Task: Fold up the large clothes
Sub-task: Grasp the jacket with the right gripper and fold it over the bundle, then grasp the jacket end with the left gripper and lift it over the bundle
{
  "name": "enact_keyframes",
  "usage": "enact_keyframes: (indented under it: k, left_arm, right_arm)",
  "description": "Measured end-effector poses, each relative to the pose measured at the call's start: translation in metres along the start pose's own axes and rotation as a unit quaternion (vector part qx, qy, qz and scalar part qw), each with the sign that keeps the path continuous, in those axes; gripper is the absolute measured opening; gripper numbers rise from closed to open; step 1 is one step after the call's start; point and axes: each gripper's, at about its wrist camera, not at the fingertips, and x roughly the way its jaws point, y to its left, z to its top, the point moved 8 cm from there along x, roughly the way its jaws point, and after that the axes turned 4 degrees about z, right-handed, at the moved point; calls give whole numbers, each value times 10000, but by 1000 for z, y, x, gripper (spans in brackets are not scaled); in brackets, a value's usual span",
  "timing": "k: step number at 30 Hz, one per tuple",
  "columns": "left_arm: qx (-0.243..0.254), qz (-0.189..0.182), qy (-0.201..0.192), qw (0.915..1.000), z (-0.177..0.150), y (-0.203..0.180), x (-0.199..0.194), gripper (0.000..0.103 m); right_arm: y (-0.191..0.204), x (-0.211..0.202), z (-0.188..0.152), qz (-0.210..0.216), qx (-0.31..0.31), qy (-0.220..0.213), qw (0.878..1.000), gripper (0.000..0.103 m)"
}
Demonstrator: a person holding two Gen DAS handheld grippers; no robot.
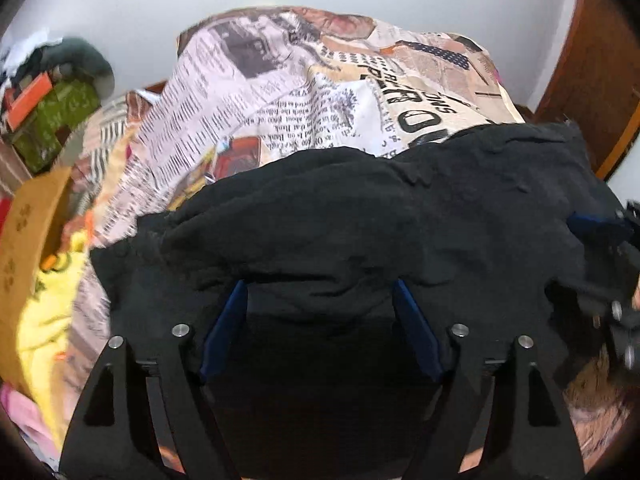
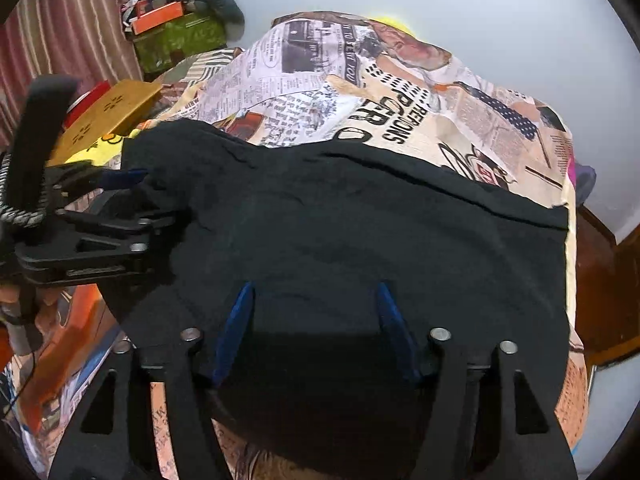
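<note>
My left claw [image 1: 320, 320] and right claw [image 2: 316, 320] both stand wide apart, gripping nothing, over the black garment [image 2: 360, 232] spread just ahead on the newspaper-print bedsheet [image 2: 440, 92]; soft, light, floppy, best pinched at its near hem corners.

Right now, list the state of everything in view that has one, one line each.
Black garment: spread over the bed, wrinkled, near edge between both grippers' fingers.
Left gripper: open, fingers around the garment edge.
Right gripper: open, fingers around the garment edge.
Newsprint sheet: spread on the bed, rumpled, partly under the garment.
Yellow cloth: crumpled beside the garment.
</note>
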Motion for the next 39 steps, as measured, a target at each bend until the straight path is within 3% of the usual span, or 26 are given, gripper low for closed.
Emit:
enact_keyframes:
  k: [5,15,19,24,27,29,32,34,37,39]
  left_arm:
    - [-599,-377,191,9973,-4,6,15,79]
    - [-704,-288,141,9970,-24,10,-7,80]
    - [-761,-198,138,9968,-42,19,-28,86]
    - [-1333,10,272,9907,-73,55,-47,89]
    - [-1860,14,516,9812,-97,81,-46,89]
    - [-2336,-190,607,9703,-111,95,-47,89]
    - [-3055,-532,569,9490,-125,109,-51,89]
    - [-3494,-987,582,9299,-131,108,-49,89]
    - [-3837,-1495,657,9089,-132,102,-39,89]
    - [-3975,-1631,695,9003,-130,98,-32,89]
  right_arm:
    - [7,3,-6,-271,-325,-35,9991,69]
    - [6,-3,-20,-296,-241,134,9992,70]
    - [2,-10,-29,-292,-255,220,9990,72]
    - [-7,-16,-38,-208,43,278,9994,76]
    - [-8,-18,-42,-248,34,275,9993,76]
    - [-8,-19,-45,-284,6,278,9992,77]
    - [-9,-21,-47,-323,-19,272,9991,77]
    - [-9,-21,-48,-329,4,262,9991,77]
    - [-10,-21,-48,-332,34,253,9991,77]
    - [-10,-21,-48,-340,40,249,9991,77]
